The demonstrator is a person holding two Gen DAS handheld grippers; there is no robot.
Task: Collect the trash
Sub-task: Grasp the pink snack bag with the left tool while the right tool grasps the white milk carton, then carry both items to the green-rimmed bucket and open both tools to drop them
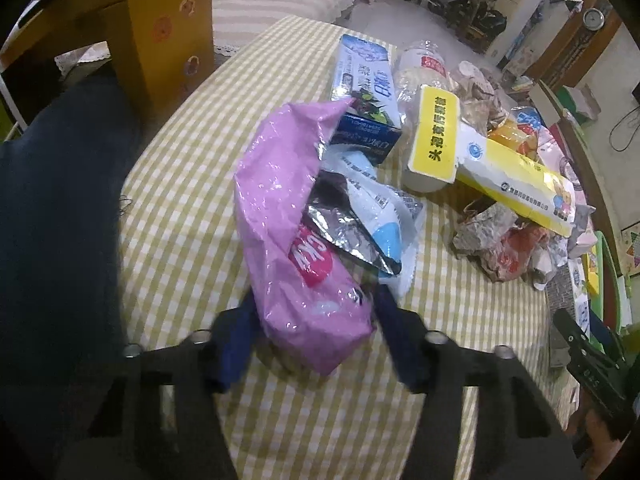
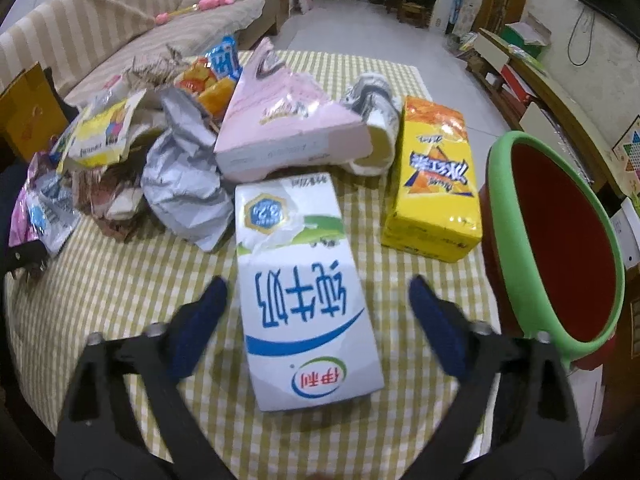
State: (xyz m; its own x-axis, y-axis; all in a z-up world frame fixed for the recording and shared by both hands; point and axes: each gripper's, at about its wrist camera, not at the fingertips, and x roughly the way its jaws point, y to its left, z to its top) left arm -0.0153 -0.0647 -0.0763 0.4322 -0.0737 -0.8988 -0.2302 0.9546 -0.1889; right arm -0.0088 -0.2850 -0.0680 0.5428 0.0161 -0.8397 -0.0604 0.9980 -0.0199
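My left gripper (image 1: 316, 304) is closed around the near end of a pink plastic snack bag (image 1: 280, 200) lying on the yellow checked tablecloth (image 1: 180, 168); its blue pads press the bag's sides. My right gripper (image 2: 316, 292) is open, its fingers either side of a white and blue milk carton (image 2: 304, 292) lying flat, not touching it. A red bin with a green rim (image 2: 560, 240) stands at the table's right edge, close to the right finger.
Behind the pink bag lie a silver wrapper (image 1: 352, 232), a blue toothpaste box (image 1: 364, 92), a plastic bottle (image 1: 420, 76) and a yellow box (image 1: 516, 176). The right wrist view shows a pink carton (image 2: 288, 128), a yellow snack box (image 2: 436, 184) and crumpled paper (image 2: 184, 188). A cardboard box (image 1: 160, 28) stands left.
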